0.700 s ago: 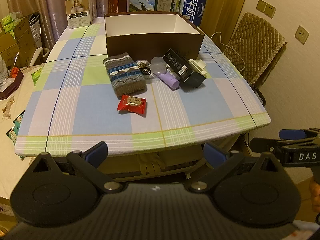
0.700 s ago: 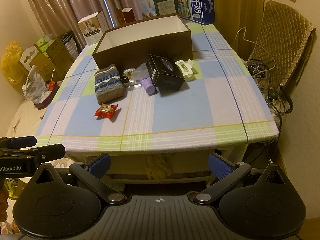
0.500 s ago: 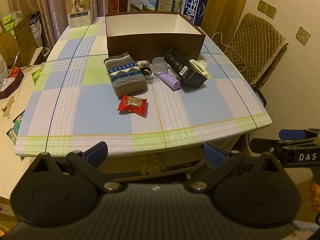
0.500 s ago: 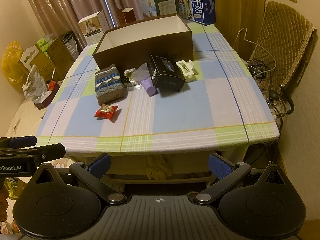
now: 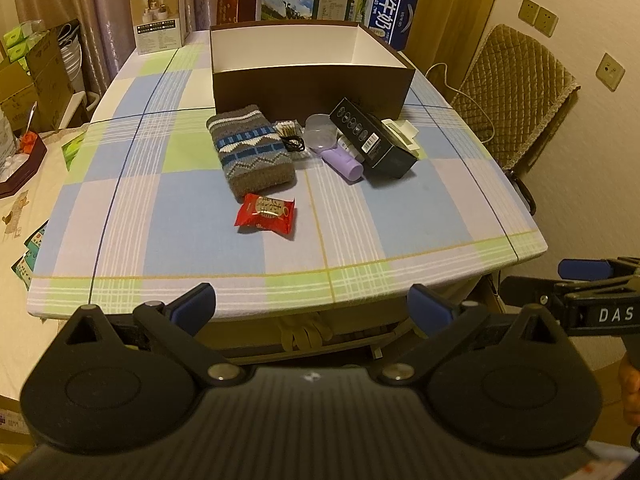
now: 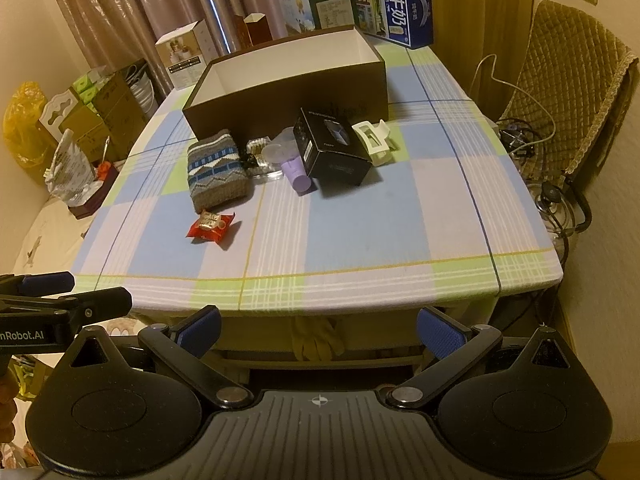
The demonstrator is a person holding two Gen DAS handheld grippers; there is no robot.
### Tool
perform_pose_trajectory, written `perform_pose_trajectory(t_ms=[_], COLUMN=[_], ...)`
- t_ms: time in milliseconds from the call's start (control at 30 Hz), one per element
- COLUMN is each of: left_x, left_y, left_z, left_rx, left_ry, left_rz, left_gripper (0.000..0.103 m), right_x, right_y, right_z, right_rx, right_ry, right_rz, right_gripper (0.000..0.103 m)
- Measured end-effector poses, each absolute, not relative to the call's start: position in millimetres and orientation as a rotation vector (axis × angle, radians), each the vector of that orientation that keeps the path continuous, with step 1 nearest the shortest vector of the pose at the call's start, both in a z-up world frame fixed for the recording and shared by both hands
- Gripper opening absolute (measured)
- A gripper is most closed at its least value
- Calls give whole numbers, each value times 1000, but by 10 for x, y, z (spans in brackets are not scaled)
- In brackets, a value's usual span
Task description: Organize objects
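Objects waiting to be organized are lying in a loose cluster at the middle of the checked tabletop (image 5: pixel 168 216), just in front of an open brown box (image 5: pixel 308 80) with a white, empty-looking interior: a knitted pouch (image 5: pixel 250 152) on the left, a red snack packet (image 5: pixel 266 214) nearest the camera, a lilac bottle (image 5: pixel 344 162), a clear lid (image 5: pixel 318 136), a black carton (image 5: pixel 374 142) leaning on its neighbours, and a white hair clip (image 6: pixel 374 138) at the right end. Both tools are hovering off the near edge, well apart from everything; the left gripper (image 5: pixel 312 306) is showing its fingers spread wide with nothing between them, and the right gripper (image 6: pixel 318 326) is doing the same. No item is looking handled yet, so the work appears to be just starting. A clean first move would likely be taking the packet, which is lying alone and clear of the pile, squarely across its short side before carrying it over the box's near wall. The cluster behind is packed tightly, with the bottle touching the carton and a small tangle of dark cord (image 5: pixel 294 144) beside the pouch, so reaching in there is risking nudging neighbours. Milk cartons (image 5: pixel 394 12) and smaller boxes are standing along the far edge behind the box, and a quilted chair (image 5: pixel 516 92) is sitting at the right side with cables trailing near it.
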State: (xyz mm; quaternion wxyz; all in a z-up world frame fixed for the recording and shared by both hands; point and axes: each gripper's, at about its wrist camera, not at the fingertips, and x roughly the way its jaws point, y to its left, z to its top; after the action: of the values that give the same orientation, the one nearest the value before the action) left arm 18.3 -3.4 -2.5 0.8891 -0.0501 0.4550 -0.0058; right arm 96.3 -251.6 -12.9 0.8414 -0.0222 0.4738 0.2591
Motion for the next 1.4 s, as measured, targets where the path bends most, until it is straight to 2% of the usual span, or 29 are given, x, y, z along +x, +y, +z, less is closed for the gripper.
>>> perform_pose_trajectory(t_ms=[1000, 1400], left_x=[690, 893], left_y=[174, 359], left_z=[-19, -113], left_rx=[-139, -175], left_ry=[943, 941], left_rz=[90, 189], left_gripper=[101, 101], right_x=[1517, 1888], right_y=[-2312, -2268], right_z=[-174, -201], right_rx=[-76, -137], right_ry=[1003, 873], right_rz=[613, 690], right_gripper=[101, 101])
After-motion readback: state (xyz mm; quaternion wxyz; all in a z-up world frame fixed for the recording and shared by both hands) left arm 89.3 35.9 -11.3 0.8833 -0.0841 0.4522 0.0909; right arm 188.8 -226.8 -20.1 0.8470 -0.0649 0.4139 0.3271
